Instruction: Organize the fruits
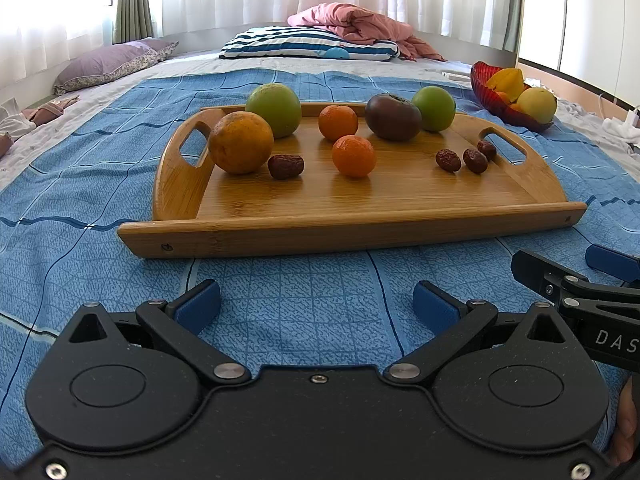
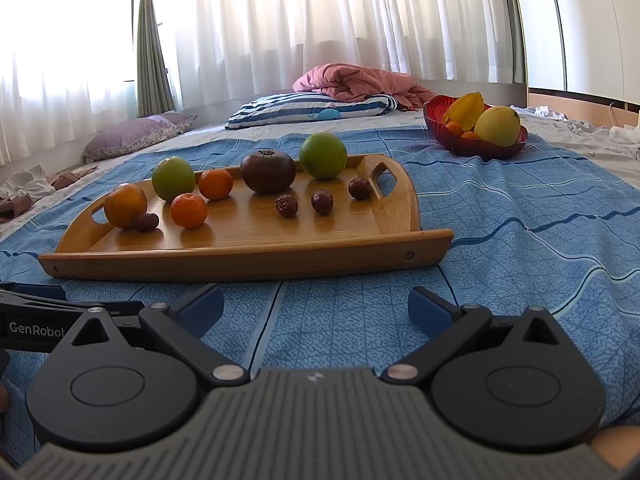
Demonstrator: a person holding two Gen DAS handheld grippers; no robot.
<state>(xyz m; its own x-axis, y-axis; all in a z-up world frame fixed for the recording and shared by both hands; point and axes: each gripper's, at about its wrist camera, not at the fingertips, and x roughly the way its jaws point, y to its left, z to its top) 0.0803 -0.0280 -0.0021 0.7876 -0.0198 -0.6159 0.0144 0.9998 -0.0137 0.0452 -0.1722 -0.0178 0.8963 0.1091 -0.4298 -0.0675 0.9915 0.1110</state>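
A wooden tray (image 1: 360,224) (image 2: 248,258) lies on the blue bedspread. On it are a large orange (image 1: 240,143), two green fruits (image 1: 274,109) (image 1: 434,108), two small oranges (image 1: 338,122) (image 1: 353,155), a dark tomato (image 1: 393,116) (image 2: 268,171) and several red dates (image 1: 285,166) (image 1: 448,160). A red glass bowl (image 1: 508,112) (image 2: 476,142) at the far right holds a starfruit, a yellow fruit and small oranges. My left gripper (image 1: 318,304) and right gripper (image 2: 316,304) are open and empty, low over the bedspread in front of the tray.
The right gripper shows in the left wrist view (image 1: 576,280), close to the left one. A striped pillow (image 1: 308,42), pink blanket (image 1: 356,26) and purple pillow (image 1: 112,62) lie beyond the tray. Curtains (image 2: 280,20) hang behind the bed.
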